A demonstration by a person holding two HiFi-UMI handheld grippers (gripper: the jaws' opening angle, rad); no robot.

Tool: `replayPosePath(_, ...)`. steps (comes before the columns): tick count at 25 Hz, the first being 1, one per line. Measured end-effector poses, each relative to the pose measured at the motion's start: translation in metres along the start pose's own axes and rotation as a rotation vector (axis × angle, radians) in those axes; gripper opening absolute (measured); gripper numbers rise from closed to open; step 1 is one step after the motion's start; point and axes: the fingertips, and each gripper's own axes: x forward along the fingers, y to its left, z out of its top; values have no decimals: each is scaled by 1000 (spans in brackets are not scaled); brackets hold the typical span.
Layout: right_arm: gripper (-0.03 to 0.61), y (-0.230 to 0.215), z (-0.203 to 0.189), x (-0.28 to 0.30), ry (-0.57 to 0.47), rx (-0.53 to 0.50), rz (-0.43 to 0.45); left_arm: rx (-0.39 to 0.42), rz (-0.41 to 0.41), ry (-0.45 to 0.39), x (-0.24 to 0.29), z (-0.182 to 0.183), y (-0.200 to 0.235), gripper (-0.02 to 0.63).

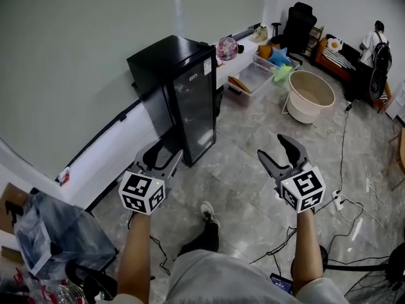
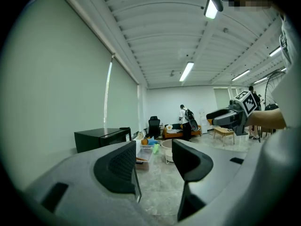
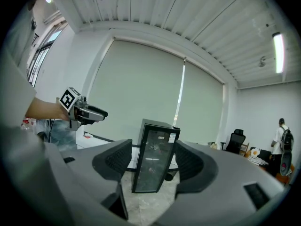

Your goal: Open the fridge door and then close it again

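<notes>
A small black fridge [image 1: 183, 97] with a glass door stands against the wall on the floor, its door closed. My left gripper [image 1: 161, 155] hovers open just in front of the fridge's lower corner, not touching it. My right gripper [image 1: 276, 149] is open further right, over bare floor. In the right gripper view the fridge [image 3: 154, 158] shows between the open jaws of the right gripper [image 3: 151, 163], with the left gripper [image 3: 83, 111] off to the left. In the left gripper view the left gripper [image 2: 151, 163] is open on nothing; the fridge [image 2: 101, 138] lies at left, the right gripper [image 2: 233, 117] at right.
A beige tub [image 1: 310, 94], a clear plastic bin [image 1: 250, 78] and an office chair [image 1: 297, 21] stand beyond the fridge. Cables and a power strip [image 1: 336, 200] run over the floor at right. A person [image 1: 378, 43] stands far back. A plastic bag [image 1: 57, 233] sits at lower left.
</notes>
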Motion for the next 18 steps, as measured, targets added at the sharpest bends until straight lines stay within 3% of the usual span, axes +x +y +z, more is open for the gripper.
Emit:
replayPosePath(10, 272, -82, -10, 128, 59, -26, 12, -18, 1, 54, 123, -20, 85, 199)
replayPosePath(18, 272, -129, 6, 255, 88, -90, 72, -91, 69, 74, 202, -37, 180, 199)
